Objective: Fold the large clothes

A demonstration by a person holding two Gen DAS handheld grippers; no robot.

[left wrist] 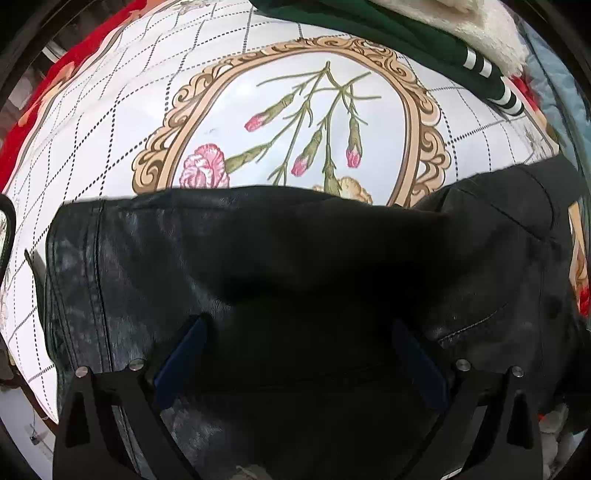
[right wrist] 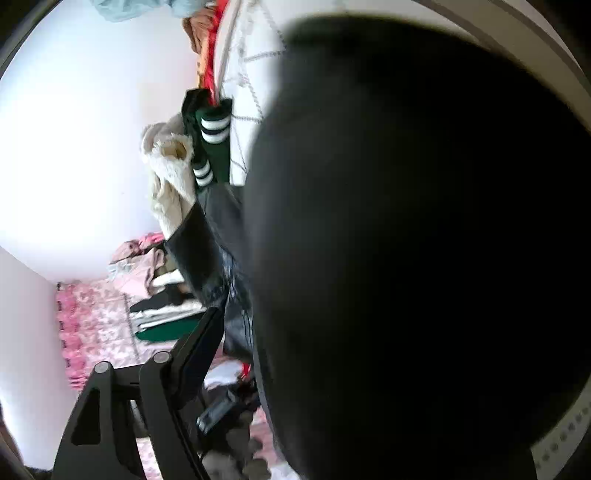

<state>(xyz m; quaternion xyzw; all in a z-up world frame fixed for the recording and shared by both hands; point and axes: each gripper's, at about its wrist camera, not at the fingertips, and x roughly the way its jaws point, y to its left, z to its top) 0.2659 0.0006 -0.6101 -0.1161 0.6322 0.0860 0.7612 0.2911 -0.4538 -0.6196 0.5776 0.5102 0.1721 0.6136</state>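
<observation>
A black leather jacket [left wrist: 295, 240] lies on a white floral sheet [left wrist: 314, 74] and fills the lower half of the left wrist view. My left gripper [left wrist: 299, 328] points down over it. Its jaws stand wide, the blue pads [left wrist: 184, 354] are bare, and a dark fold lies between them. In the right wrist view blurred black fabric [right wrist: 406, 240] covers most of the picture close to the lens. Only one finger [right wrist: 199, 343] of my right gripper [right wrist: 295, 314] shows, standing a little apart from that fabric. The other finger is hidden behind it. A shiny part of the jacket [right wrist: 207, 240] shows beyond.
A dark green garment with white stripes [left wrist: 369, 22] and a cream fleece [left wrist: 461, 22] lie at the sheet's far edge. A red blanket [left wrist: 55, 85] borders the sheet on the left. The right wrist view has a stack of folded clothes [right wrist: 166, 317] on a pink floral cover [right wrist: 96, 321] by a white wall [right wrist: 92, 147].
</observation>
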